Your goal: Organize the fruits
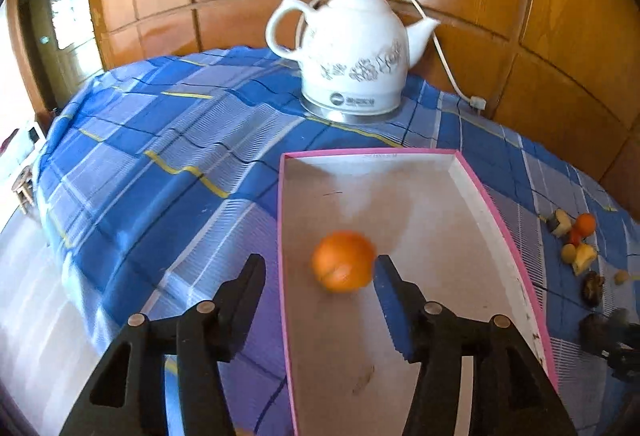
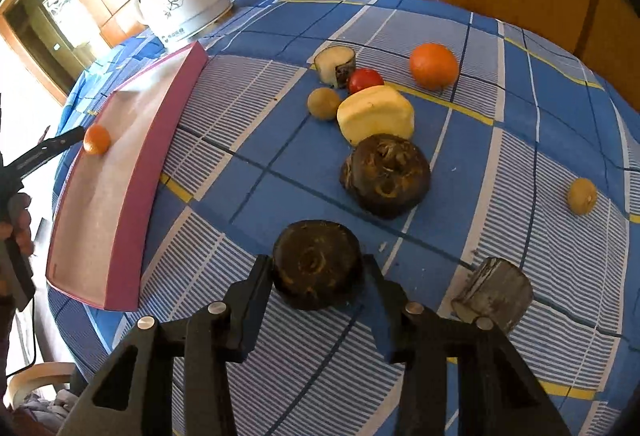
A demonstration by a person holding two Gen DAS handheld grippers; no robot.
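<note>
Right wrist view first: your right gripper [image 2: 318,276] sits low over the checked tablecloth [image 2: 500,35] with a dark round fruit piece [image 2: 316,264] between its fingers. Both pads look to be touching its sides, so you appear to have it clamped, though you have not lifted it. Just to its right lies a grey cut chunk [image 2: 494,294]. Further out come a second dark knobbly piece [image 2: 386,175], a pale yellow wedge [image 2: 376,113], a small brown fruit [image 2: 323,103], a red tomato-like fruit [image 2: 365,79], a white-fleshed slice [image 2: 335,64] and a large orange [image 2: 434,65]; another small brown fruit [image 2: 582,195] sits well apart at the right.

On the left wrist view, your left gripper [image 1: 318,276] is half open above the pink-rimmed tray [image 1: 472,179]. A small orange [image 1: 344,262] rests on the tray floor, blurred, free of the left finger and right against the right one. It looks released. Beyond the tray stands a white kettle [image 1: 352,47].

Judging by this, one fruit is delivered and you are picking the next. The next move calls for a firm hold on the dark piece, a clean lift, then a carry left over the tray wall; clear your left gripper away first.
</note>
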